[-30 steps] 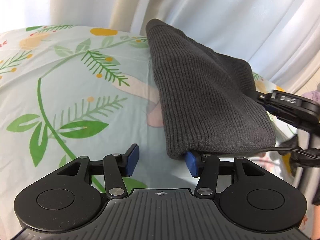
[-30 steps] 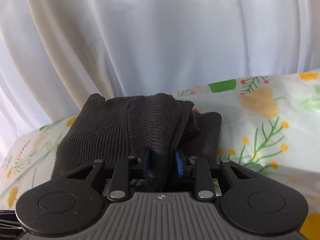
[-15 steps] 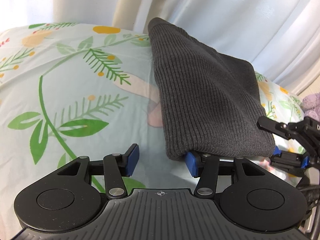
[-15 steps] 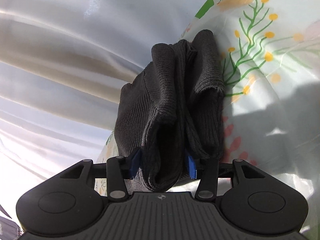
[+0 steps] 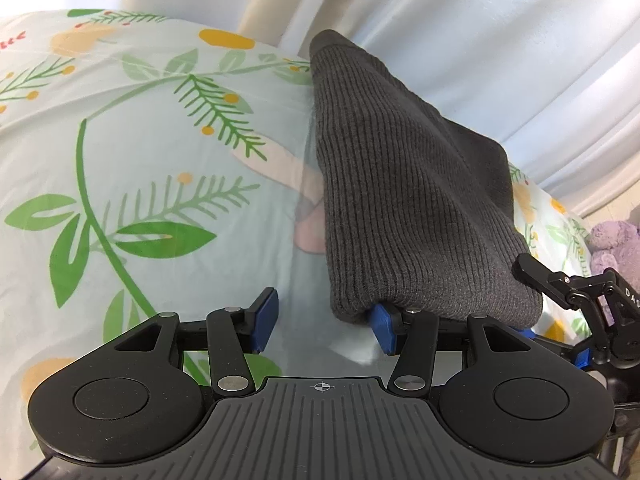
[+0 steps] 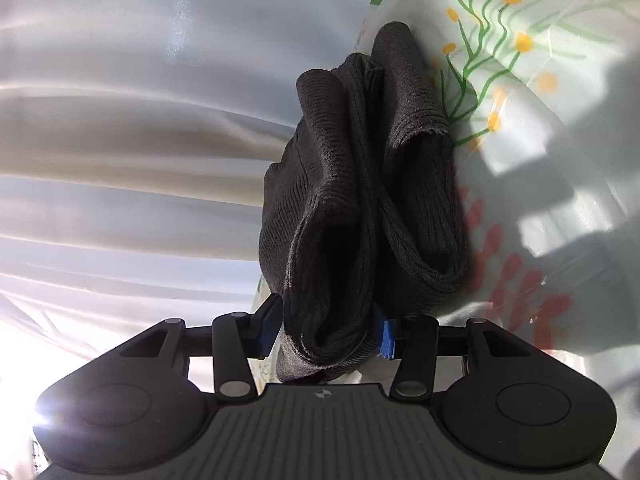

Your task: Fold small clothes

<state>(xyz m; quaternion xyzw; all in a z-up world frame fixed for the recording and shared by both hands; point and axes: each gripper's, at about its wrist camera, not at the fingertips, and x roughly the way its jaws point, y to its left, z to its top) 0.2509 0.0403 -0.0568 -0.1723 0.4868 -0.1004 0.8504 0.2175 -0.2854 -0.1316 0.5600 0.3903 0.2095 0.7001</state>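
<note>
A dark grey ribbed knit garment (image 5: 404, 200) lies folded on the floral sheet (image 5: 120, 160). My left gripper (image 5: 324, 322) is open; its right pad (image 5: 382, 326) sits under the garment's near edge and its left pad (image 5: 266, 320) stands free on the sheet. My right gripper (image 6: 326, 326) is rolled sideways with its jaws wide apart around a thick fold of the same garment (image 6: 360, 200), the cloth filling the gap. It also shows at the right edge of the left wrist view (image 5: 552, 320).
White curtains (image 5: 460, 40) hang close behind the bed. A purple plush thing (image 5: 612, 240) sits at the far right beyond the sheet's edge. The floral sheet stretches to the left of the garment.
My right gripper has rolled sideways and its jaws have spread wider around the garment's fold. In the left wrist view it moved lower at the garment's right edge. My left gripper stayed put.
</note>
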